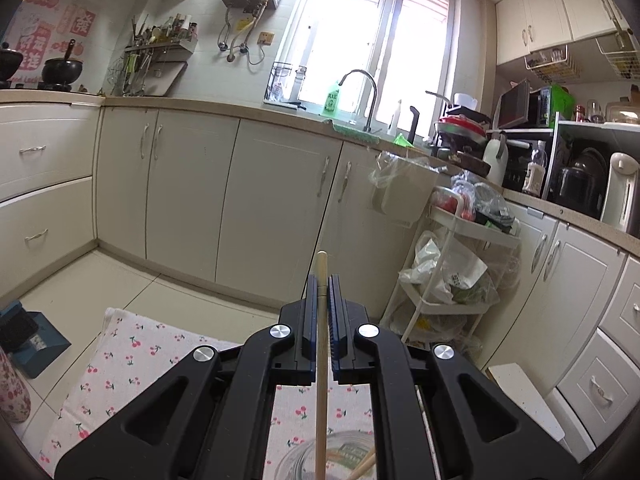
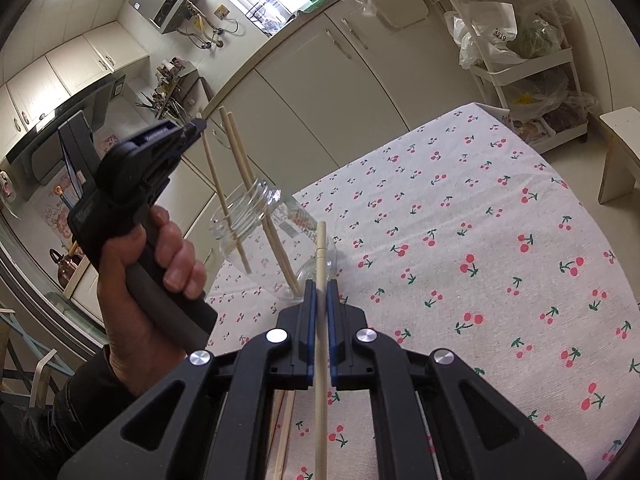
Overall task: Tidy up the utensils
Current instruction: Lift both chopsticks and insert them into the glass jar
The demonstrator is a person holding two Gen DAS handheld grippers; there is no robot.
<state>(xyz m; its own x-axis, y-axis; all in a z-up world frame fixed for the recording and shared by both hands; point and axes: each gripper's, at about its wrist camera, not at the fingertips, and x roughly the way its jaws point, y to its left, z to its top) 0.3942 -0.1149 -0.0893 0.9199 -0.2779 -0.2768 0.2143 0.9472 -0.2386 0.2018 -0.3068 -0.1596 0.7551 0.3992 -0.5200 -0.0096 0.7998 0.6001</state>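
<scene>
Two handheld black grippers | left gripper (image 2: 196, 124) raised in a hand (image 2: 160, 256) by the table's left edge, blue pads clamped on a thin wooden chopstick (image 2: 212, 172) entering a clear ribbed glass jar (image 2: 264, 236) | right gripper (image 2: 319, 288) tilted down over cherry-print tablecloth (image 2: 480, 240), pinching another round chopstick (image 2: 320, 360).

Bright daylight from the window (image 1: 372, 32), blown out to glare. Strong fisheye bending and dark corners in both views. Soft shadows; sharp throughout.
</scene>
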